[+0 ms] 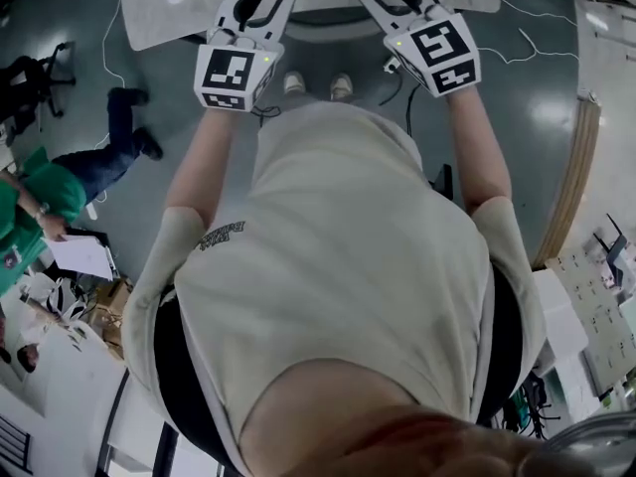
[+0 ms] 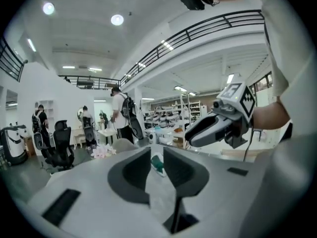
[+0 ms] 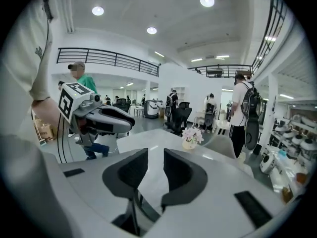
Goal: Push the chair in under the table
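The pushing looks done to me. The chair (image 1: 338, 30) shows only as a curved back tight against the table (image 1: 159, 8) edge, just beyond the feet. The left gripper (image 2: 157, 152) and right gripper (image 3: 155, 153) are raised over the tabletop, each with its jaws a narrow slit apart and nothing between them. Next I'd keep clear (or nudge once more if it sits proud). Count: two grippers, one table, one flower pot (image 3: 190, 137), two chairs, with the second chair (image 3: 223, 144) opposite.

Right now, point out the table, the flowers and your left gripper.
table (image 1: 149, 18): head view, bare top at left.
flowers (image 3: 191, 133): right gripper view, the blossoms.
left gripper (image 2: 157, 149): left gripper view, midway between jaw tips.
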`<move>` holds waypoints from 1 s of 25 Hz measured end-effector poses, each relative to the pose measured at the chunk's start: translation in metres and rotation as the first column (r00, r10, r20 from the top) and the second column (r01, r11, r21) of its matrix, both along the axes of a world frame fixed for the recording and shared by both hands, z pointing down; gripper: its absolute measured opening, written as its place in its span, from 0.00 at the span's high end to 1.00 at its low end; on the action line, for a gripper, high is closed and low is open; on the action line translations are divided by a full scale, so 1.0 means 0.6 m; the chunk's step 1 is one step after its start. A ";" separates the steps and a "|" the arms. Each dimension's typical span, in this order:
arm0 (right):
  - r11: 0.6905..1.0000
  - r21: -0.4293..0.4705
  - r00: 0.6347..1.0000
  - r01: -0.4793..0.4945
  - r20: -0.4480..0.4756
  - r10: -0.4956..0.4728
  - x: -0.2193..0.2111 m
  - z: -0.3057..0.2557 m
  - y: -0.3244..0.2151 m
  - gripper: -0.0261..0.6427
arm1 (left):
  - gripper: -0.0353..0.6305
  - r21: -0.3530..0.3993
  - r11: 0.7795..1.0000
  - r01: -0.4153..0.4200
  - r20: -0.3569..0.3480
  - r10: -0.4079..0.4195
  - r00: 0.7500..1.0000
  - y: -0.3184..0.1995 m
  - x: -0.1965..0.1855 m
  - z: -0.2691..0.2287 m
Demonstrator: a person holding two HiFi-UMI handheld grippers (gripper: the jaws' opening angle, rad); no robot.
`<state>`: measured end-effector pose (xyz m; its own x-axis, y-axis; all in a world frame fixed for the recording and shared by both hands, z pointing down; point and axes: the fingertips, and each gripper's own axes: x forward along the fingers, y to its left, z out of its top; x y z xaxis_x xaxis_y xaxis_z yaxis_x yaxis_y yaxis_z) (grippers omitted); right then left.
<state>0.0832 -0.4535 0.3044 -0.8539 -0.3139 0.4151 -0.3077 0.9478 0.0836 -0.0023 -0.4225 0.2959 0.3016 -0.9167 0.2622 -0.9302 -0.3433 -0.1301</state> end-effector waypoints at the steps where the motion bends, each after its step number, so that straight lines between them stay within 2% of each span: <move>1: 1.000 0.020 1.000 -0.003 0.011 0.003 -0.003 -0.017 0.001 0.81 | 0.82 0.026 1.000 -0.006 -0.002 0.007 1.000 0.000 0.002 -0.021; 5: 0.997 0.069 0.996 -0.030 0.081 0.024 -0.021 -0.079 0.007 0.83 | 0.84 0.117 0.993 -0.014 -0.012 0.015 1.000 0.002 -0.009 -0.092; 11: 0.991 0.088 0.975 -0.102 0.208 0.082 -0.041 -0.152 0.021 0.87 | 0.86 0.205 0.979 0.004 -0.043 0.005 0.999 0.016 -0.032 -0.162; 18: 0.986 0.115 0.941 -0.120 0.330 0.076 -0.065 -0.228 0.060 0.91 | 0.90 0.304 0.952 0.037 -0.079 -0.014 0.997 0.049 -0.058 -0.223; 25: 0.979 0.106 0.904 -0.174 0.411 0.117 -0.064 -0.250 0.069 0.92 | 0.92 0.344 0.938 0.038 -0.074 -0.013 0.997 0.068 -0.057 -0.239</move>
<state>0.0446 -0.4121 0.1544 -0.8792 -0.4764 -0.0085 -0.4762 0.8779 0.0498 -0.0366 -0.3816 0.1523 0.2832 -0.9546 -0.0920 -0.9489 -0.2649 -0.1713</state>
